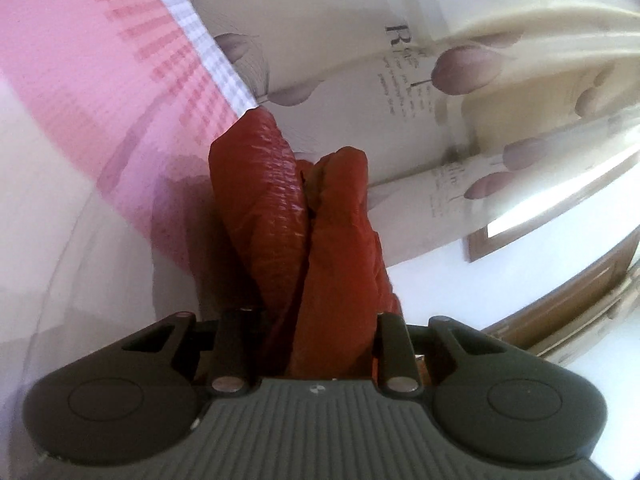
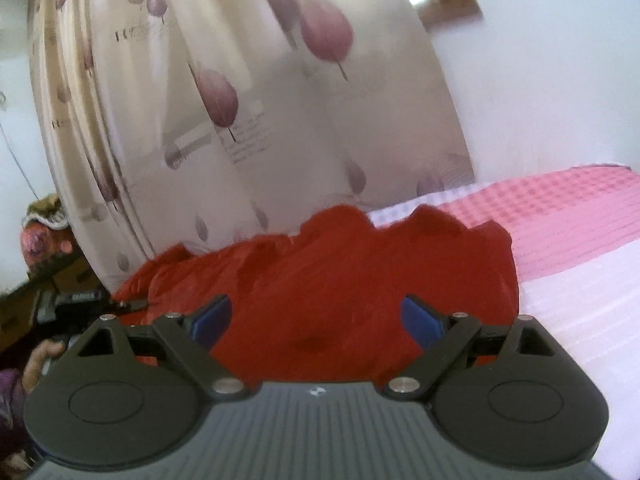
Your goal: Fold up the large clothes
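A red puffy jacket [image 2: 340,280] lies bunched on the bed. In the left wrist view my left gripper [image 1: 312,320] is shut on a thick fold of the red jacket [image 1: 304,232], which runs up out of the jaws in two padded ridges. In the right wrist view my right gripper [image 2: 316,320] is open, its blue pads [image 2: 212,320] spread wide just above the jacket's near part, holding nothing.
The bed has a pink and white checked cover [image 2: 568,216] with a white border [image 1: 208,48]. A curtain with purple leaf prints [image 2: 248,120] hangs behind the bed. A wooden window frame [image 1: 560,304] and cluttered items [image 2: 44,240] are at the sides.
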Demonstrator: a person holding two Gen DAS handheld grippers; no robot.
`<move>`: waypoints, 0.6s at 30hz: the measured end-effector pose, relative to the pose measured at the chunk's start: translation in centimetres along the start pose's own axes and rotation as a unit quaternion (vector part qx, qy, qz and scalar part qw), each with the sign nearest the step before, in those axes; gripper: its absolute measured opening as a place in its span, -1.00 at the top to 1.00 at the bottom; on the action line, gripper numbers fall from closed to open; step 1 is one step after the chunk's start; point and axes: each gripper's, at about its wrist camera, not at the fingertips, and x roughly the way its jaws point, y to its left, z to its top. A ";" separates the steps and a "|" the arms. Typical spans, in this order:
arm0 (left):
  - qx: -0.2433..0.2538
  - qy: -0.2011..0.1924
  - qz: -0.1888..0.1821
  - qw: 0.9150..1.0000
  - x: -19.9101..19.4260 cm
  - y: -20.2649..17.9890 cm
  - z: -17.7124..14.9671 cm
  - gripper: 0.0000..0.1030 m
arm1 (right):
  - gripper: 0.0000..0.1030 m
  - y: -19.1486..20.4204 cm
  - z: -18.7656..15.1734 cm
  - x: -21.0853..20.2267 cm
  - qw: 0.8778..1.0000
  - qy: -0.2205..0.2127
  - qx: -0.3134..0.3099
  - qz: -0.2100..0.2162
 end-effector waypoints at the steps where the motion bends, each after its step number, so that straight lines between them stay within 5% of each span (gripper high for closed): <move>1: -0.004 0.002 0.001 1.000 -0.4 0.0 -0.3 0.46 | -0.80 0.4 0.3 0.2 1.000 0.002 -0.003 0.011; 3: -0.006 0.004 0.004 1.000 -1.0 0.0 -0.5 0.46 | -0.78 2.6 1.1 1.4 0.998 0.015 -0.043 0.032; 4: -0.007 0.004 0.007 1.000 -1.3 0.0 -0.5 0.46 | -0.54 3.9 1.3 2.1 0.996 0.022 -0.072 0.038; 5: -0.010 0.004 0.007 1.000 -1.5 -0.1 -0.5 0.46 | 0.14 5.1 1.6 3.1 0.994 0.034 -0.093 0.045; 7: -0.015 0.002 0.011 1.000 -1.8 -0.5 -0.6 0.46 | 0.65 7.0 2.0 5.5 0.990 0.057 -0.120 0.045; 13: -0.001 0.010 0.010 1.000 -2.3 -5.3 -0.5 0.46 | 0.65 6.8 0.9 11.5 0.982 0.108 -0.147 0.049; 18: 0.057 0.039 0.003 0.998 0.0 -14.6 -1.1 0.46 | 0.67 3.7 0.1 14.2 0.990 0.110 -0.064 0.064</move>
